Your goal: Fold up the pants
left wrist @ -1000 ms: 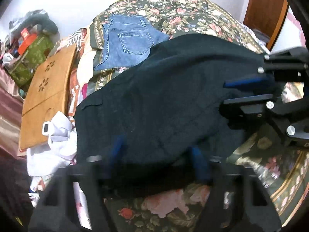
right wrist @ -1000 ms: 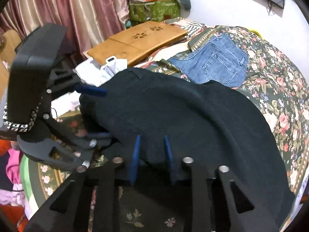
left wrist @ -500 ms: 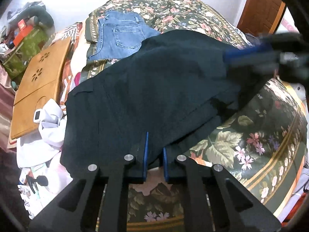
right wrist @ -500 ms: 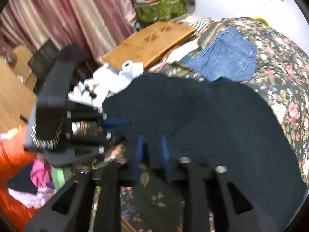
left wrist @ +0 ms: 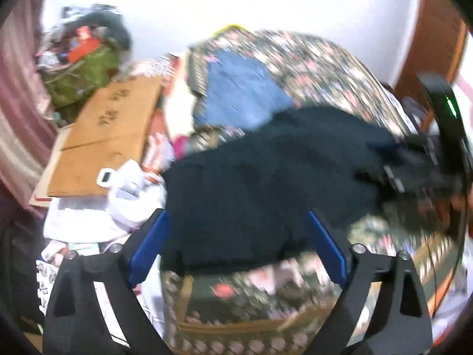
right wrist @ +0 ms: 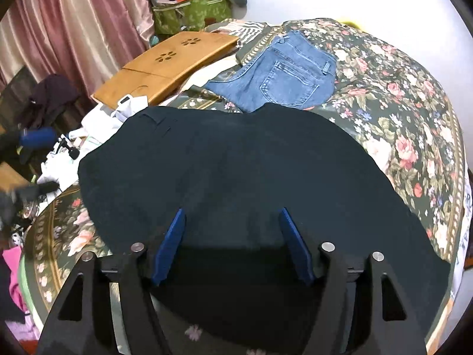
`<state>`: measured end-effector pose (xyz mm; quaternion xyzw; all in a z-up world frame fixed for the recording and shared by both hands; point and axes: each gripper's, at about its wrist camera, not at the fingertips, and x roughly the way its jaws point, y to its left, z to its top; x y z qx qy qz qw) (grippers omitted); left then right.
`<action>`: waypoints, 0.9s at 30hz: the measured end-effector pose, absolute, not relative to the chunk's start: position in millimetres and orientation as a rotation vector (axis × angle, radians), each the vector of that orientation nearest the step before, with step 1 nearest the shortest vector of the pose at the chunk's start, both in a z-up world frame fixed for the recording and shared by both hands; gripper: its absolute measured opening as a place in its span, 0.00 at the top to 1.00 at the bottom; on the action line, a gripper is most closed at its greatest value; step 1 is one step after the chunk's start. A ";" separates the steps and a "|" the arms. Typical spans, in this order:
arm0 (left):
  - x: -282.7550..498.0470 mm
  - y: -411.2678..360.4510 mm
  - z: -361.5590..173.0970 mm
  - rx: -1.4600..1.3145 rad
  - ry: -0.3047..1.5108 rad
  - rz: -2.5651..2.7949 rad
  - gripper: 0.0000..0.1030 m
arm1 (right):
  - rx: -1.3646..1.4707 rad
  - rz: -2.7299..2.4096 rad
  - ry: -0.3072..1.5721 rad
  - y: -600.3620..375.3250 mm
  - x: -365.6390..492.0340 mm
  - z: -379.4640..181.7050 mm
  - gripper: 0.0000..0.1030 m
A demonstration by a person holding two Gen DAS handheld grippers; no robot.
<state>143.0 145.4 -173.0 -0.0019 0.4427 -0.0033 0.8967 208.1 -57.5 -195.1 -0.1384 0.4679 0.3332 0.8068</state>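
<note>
On the floral bedspread [right wrist: 399, 94], the black folded pants [right wrist: 236, 162] lay flat; the left gripper [left wrist: 236, 242] and right gripper [right wrist: 232, 236] had just been opening, jaws apart, gripping nothing, above the fabric's near edge

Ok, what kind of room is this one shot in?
Most likely a lived-in bedroom: a bed with a floral bedspread, black pants and jeans laid on it, pink curtains behind.

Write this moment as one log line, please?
task: fold pants | left gripper: just opened, empty | right gripper: just opened, empty | black pants: released, flat on bed
</note>
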 end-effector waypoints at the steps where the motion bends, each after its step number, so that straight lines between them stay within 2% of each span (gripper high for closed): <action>1: 149.7 149.5 -170.6 -0.020 0.917 0.011 0.08 | -0.289 0.714 1.002 -61.2 208.8 -193.9 0.37; 6: 181.5 157.8 -178.9 -0.109 0.949 0.029 0.07 | -0.205 0.721 1.024 -80.7 206.2 -190.0 0.37; 12: 207.8 145.6 -232.6 -0.050 1.092 0.116 0.07 | -0.140 0.736 1.018 -107.6 201.7 -190.6 0.36; 16: 206.4 137.6 -258.5 0.014 1.188 0.111 0.07 | -0.077 0.646 0.997 -144.3 204.4 -188.0 0.29; 18: 203.1 134.7 -256.8 0.038 1.184 0.107 0.07 | -0.075 0.590 0.985 -165.9 207.3 -187.8 0.25; 27: 207.1 86.9 -219.0 0.148 1.125 0.061 0.07 | 0.056 0.313 0.948 -294.4 216.9 -187.4 0.25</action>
